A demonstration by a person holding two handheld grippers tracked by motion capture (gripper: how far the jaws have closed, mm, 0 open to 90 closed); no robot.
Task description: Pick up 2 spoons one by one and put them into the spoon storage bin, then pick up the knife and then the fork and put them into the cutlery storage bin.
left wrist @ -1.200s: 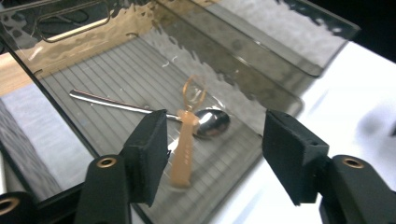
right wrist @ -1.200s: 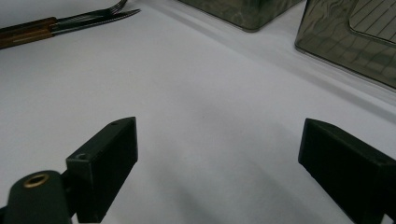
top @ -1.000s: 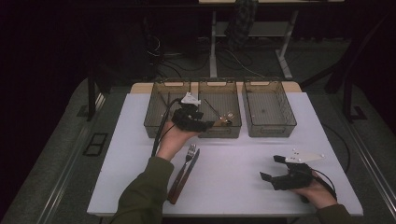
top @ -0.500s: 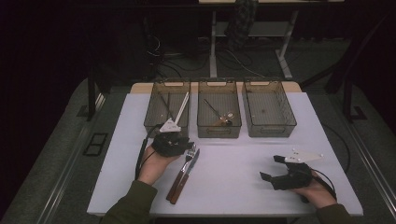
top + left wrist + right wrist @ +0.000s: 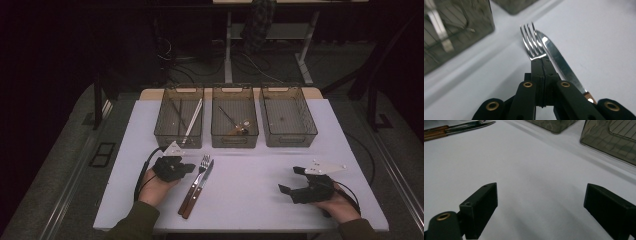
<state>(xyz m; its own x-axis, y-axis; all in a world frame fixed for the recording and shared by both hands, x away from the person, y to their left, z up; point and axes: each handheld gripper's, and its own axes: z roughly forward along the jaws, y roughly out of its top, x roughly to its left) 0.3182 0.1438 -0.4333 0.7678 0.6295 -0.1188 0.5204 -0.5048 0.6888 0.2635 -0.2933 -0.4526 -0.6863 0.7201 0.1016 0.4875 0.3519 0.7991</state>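
The left gripper (image 5: 187,167) sits low over the white tabletop (image 5: 250,200), its jaws just closed together with nothing seen between them, tips at the neck of the fork (image 5: 532,42). The fork lies touching a knife (image 5: 556,58), below the left bin (image 5: 179,122). The right gripper (image 5: 290,182) rests well apart, jaws wide.

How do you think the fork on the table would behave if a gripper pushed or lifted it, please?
The fork looks like rigid metal with a wooden handle, so it would probably stay stiff. Lying flat against the knife, it would likely slide, not roll, and nudge the knife. Its shiny tines may be slippery.
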